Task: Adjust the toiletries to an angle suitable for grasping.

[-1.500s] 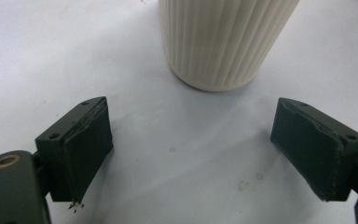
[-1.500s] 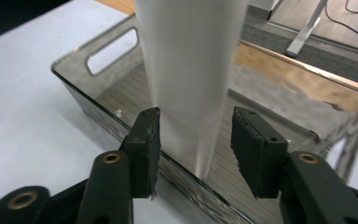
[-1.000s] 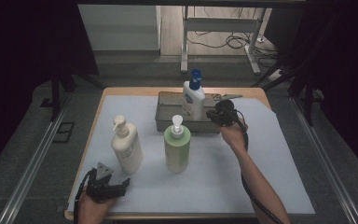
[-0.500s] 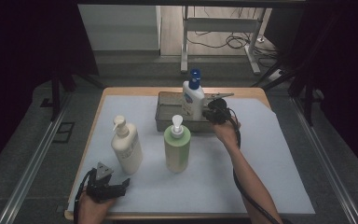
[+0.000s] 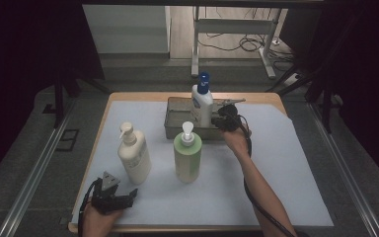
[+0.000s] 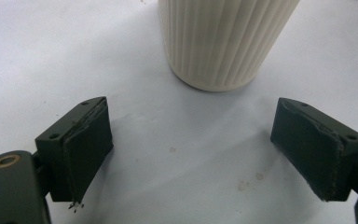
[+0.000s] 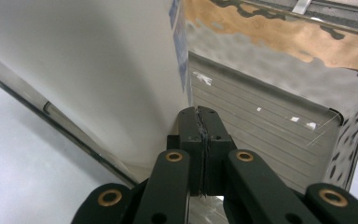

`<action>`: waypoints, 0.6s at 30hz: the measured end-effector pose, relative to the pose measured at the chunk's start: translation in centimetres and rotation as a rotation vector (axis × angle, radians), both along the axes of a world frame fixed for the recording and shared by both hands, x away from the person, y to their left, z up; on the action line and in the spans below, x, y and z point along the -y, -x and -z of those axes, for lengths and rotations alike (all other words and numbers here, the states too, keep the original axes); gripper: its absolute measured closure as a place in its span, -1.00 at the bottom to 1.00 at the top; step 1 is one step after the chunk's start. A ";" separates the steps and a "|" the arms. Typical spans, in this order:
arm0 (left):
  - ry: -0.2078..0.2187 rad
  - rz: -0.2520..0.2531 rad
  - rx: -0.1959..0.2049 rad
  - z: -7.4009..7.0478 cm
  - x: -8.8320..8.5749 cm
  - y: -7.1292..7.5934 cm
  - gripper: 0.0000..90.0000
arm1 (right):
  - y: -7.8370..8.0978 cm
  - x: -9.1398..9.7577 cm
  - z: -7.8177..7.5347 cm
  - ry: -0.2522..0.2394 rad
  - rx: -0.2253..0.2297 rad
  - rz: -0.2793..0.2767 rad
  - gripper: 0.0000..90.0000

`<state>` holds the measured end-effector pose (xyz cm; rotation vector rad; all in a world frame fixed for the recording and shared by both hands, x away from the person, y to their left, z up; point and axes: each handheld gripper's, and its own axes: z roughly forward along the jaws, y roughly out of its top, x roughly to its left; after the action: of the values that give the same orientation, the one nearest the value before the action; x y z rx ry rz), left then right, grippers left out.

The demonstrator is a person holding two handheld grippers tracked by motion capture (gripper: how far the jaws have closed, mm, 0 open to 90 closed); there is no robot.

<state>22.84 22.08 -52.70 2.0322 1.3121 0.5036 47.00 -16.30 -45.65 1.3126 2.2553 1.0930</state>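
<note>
Right gripper at the metal tray, far middle of the table; jaws pressed flat together, nothing between them. Tips right against the white bottle with blue cap, touching or just shy, hard to tell. Standing upright in the tray, long axis vertical, blue cap pointing straight up.

Right gripper view: closed tips low beside the bottle's white wall, edge of a blue label strip on it, ribbed tray floor and shiny rippled tray wall behind. Cap and pump top cut off here; high view gives those, plus the forearm reaching in from bottom right.

Left gripper resting at the near left edge of the white sheet, jaws wide apart, empty. Aimed toward the cream pump bottle, near but apart. Left gripper view: ribbed base of that bottle standing on the sheet ahead of the open tips, clear gap between. Ribbing seen close up here, not from above.

Green pump bottle upright mid-table, between cream bottle and tray, pump nozzle white. All three bottles vertical.
</note>
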 end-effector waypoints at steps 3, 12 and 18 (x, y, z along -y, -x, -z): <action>-0.001 0.001 0.001 0.0 0.0 0.0 -0.73 | -0.4 0.0 -0.1 -0.017 -0.008 0.004 0.99; -0.001 0.000 -0.001 0.0 0.0 0.0 -0.73 | -0.8 -1.0 -0.3 0.012 -0.016 -0.004 0.98; -0.001 0.000 -0.001 0.0 0.0 0.0 -0.73 | -0.9 -1.8 -0.1 0.041 -0.014 -0.010 0.97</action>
<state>22.85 22.09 -52.69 2.0331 1.3125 0.5036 47.90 -14.55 -45.60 1.2974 2.2844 1.0391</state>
